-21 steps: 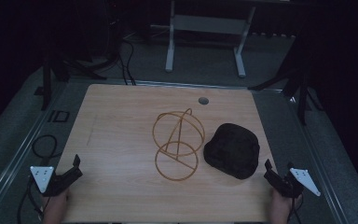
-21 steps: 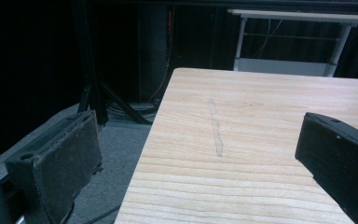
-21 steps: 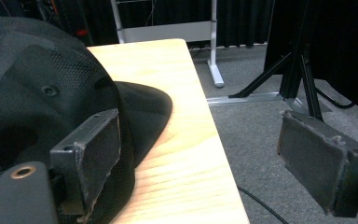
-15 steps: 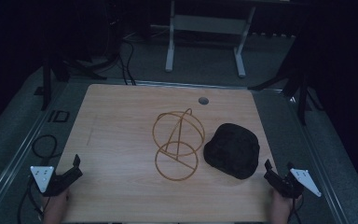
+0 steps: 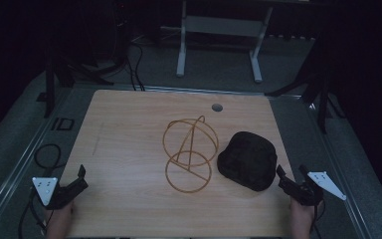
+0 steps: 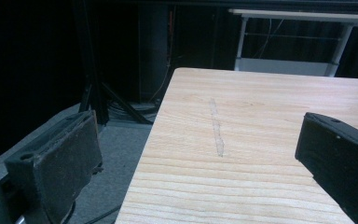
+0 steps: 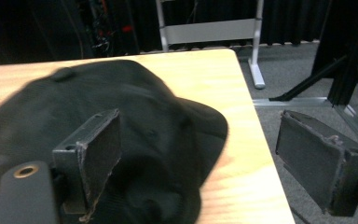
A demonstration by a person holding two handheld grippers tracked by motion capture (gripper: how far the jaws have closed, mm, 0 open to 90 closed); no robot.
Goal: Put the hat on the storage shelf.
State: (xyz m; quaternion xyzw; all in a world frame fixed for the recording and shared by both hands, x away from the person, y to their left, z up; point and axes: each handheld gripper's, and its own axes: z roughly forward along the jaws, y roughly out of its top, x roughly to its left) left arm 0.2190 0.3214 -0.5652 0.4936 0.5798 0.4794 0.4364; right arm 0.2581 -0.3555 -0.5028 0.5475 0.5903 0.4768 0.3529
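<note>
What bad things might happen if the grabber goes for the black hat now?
The black cap lies close to the table's right edge, so a push from the open right gripper might slide it off. It also lies right beside the gold wire stand, which a nudge might tip or roll.

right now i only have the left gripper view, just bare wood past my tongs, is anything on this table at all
Observer: Yes, the high view shows a gold wire frame standing mid-table.
Operator: anything else near it
Observer: A black cap lies just right of the frame.
Operator: where's the other tongs
Observer: The right tongs sit open at the table's near right corner, just short of the cap.
</note>
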